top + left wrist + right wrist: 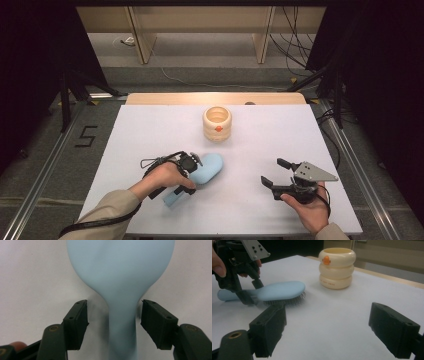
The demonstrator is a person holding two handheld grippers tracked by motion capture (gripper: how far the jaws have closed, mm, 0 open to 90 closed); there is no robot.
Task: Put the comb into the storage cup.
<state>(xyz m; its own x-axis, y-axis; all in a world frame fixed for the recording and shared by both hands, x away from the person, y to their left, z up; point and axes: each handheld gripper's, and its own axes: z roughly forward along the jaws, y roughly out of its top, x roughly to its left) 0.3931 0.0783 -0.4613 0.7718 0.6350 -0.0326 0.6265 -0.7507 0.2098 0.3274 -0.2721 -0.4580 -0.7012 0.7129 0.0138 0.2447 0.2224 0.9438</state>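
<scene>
hairbrush [120,277] handle between left gripper's [114,322] jaws, seemingly untouched.

Beige sleeves [112,206], black tools with trailing cables, grey three-cornered plate [312,171]

Lab: black curtains [30,75], floor cables [295,45]

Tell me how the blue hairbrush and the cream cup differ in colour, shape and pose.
The hairbrush is pale blue; the cup is cream with a small orange mark. The hairbrush is long and flat, with an oval head and a narrow handle; the cup is round, built like stacked rings. The hairbrush lies bristles down between the left gripper's jaws; the cup stands upright and untouched. Both rest on the white table.
</scene>
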